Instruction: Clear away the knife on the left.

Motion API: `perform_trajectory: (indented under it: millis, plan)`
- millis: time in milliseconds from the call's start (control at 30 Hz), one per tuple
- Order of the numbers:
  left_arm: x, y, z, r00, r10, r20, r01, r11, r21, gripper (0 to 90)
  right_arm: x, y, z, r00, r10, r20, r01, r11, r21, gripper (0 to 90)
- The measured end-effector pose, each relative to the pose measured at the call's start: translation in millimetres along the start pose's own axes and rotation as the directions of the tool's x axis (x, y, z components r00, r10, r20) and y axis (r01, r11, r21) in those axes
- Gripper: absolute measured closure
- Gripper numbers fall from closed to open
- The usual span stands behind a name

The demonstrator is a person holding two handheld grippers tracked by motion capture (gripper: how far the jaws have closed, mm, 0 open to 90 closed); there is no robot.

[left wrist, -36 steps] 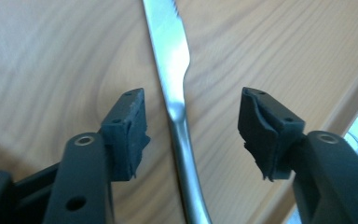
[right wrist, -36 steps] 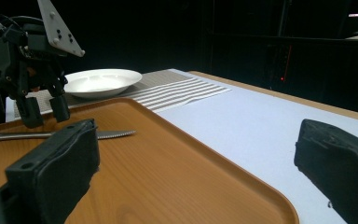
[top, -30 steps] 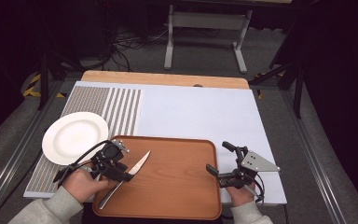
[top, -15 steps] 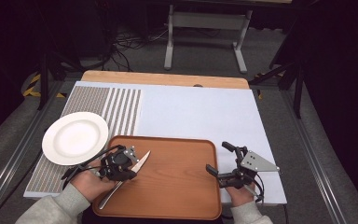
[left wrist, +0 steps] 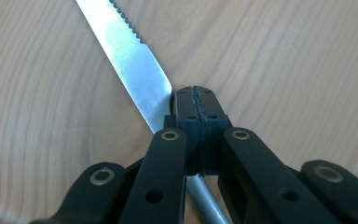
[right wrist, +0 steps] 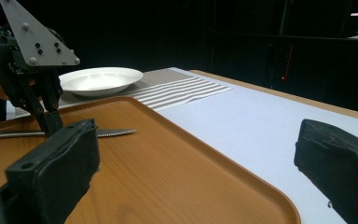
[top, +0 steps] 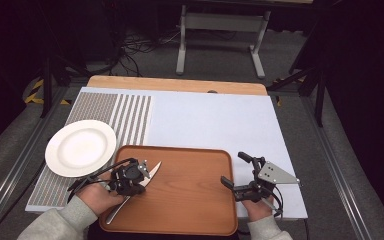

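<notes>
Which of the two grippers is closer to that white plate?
Left. The left gripper sits on the knife in the tray, just below the plate. The right gripper waits at the tray's far edge.

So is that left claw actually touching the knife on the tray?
Touching. In the left gripper view the left gripper has its jaws closed together over the knife, where blade meets handle.

On the table [top: 180,84] lie a white sheet [top: 215,120], striped mat [top: 125,112] and wooden tray [top: 190,185].
</notes>
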State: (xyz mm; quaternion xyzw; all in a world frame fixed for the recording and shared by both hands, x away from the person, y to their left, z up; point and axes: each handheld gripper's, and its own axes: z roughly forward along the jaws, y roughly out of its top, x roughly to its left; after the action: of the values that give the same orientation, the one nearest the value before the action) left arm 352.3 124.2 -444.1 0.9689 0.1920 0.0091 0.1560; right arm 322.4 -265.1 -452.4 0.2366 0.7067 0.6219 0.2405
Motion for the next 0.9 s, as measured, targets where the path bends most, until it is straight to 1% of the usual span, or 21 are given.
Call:
perform_trajectory:
  millis: [200, 467, 567, 833, 900]
  plan:
    - [3.2, -1.5, -1.0, 0.9999, -0.011, -0.011, 0.011, 0.9999, 0.006, 89.8, -0.1, 0.2, 0.3, 1.0000, -0.001, 0.000, 0.001, 1.000, 0.000, 0.8]
    - [7.5, -3.9, -2.1, 0.9993, -0.035, -0.011, 0.035, 0.9994, 0.007, 89.8, -0.5, 0.0, 0.3, 1.0000, 0.000, 0.003, 0.000, 1.000, 0.001, 0.8]
    - [10.8, -5.4, -2.8, 0.9983, -0.057, -0.005, 0.057, 0.9983, 0.008, 89.8, -0.5, 0.0, 0.4, 1.0000, 0.000, 0.003, 0.000, 1.000, 0.002, 0.8]
    - [17.8, -11.1, -5.0, 0.9958, -0.090, -0.016, 0.091, 0.9959, 0.009, 89.8, -0.6, -0.1, 0.7, 1.0000, 0.005, 0.003, -0.005, 1.000, 0.001, 0.9]
    - [19.8, -12.5, -5.5, 0.9953, -0.096, -0.011, 0.096, 0.9953, 0.008, 89.8, -0.7, 0.0, 0.4, 1.0000, 0.004, 0.004, -0.004, 1.000, 0.000, 0.9]
